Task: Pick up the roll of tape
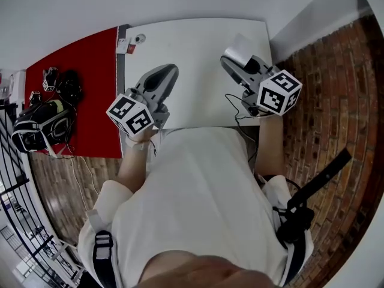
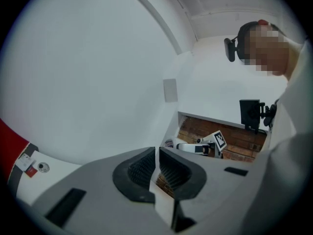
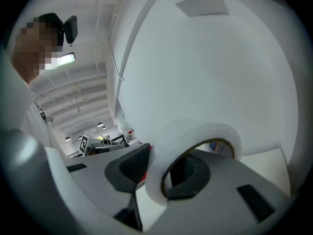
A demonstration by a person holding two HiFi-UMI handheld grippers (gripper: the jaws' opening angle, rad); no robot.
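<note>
The roll of tape (image 3: pixel 195 133) is a white ring with a brown inner core. My right gripper (image 3: pixel 156 168) is shut on its wall, one jaw through the hole and the other against the outer face. In the head view the roll of tape (image 1: pixel 241 45) is held clear above the far right part of the white table (image 1: pixel 198 47) by the right gripper (image 1: pixel 235 62). My left gripper (image 1: pixel 163 77) hovers over the table's left half. Its ribbed pads (image 2: pixel 143 169) sit almost together with nothing between them, so the left gripper (image 2: pixel 157 168) is shut and empty.
A red mat (image 1: pixel 84 71) lies left of the table, with a black bag (image 1: pixel 42 122) and small dark items on it. Small objects (image 1: pixel 135 41) sit at the table's far left corner. A brick-patterned floor (image 1: pixel 336 89) runs along the right, and a white wall stands behind the table.
</note>
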